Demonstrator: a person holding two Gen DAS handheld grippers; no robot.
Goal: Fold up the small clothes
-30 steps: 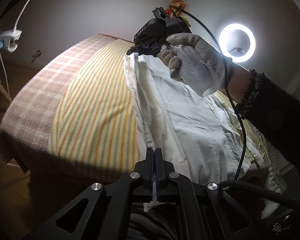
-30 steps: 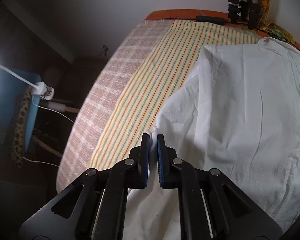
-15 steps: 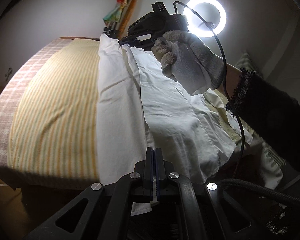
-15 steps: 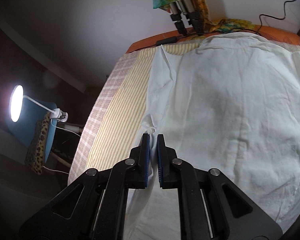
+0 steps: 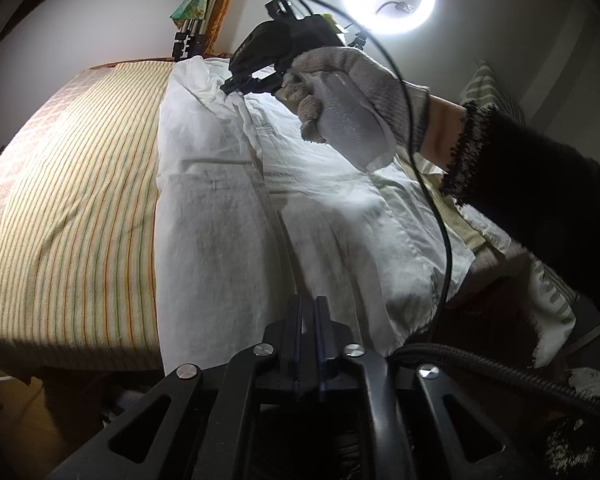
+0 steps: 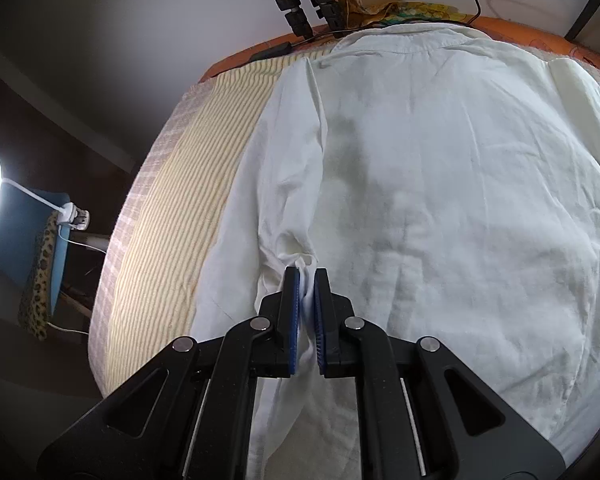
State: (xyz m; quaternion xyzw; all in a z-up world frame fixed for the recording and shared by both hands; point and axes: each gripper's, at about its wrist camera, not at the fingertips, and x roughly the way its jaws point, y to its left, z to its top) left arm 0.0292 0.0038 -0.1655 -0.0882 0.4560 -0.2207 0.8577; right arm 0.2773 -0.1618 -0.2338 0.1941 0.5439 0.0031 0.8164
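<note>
Left wrist view: left gripper [image 5: 309, 312] pressed together at the near hem of the white shirt [image 5: 220, 208], cloth between the pads not clearly visible. Shirt spread along a striped towel [image 5: 80, 200] on the table. Farther off, right gripper [image 5: 246, 80] held in a gloved hand [image 5: 340, 96], nipping the shirt's far end.

Right wrist view: right gripper [image 6: 307, 284] clamped on a pinch of white shirt [image 6: 440, 200], one side strip folded over the body.

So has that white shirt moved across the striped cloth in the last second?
Yes. The white shirt, pinched by both grippers, has been folded leftward, covering more of the striped cloth, toward its checked edge.
</note>
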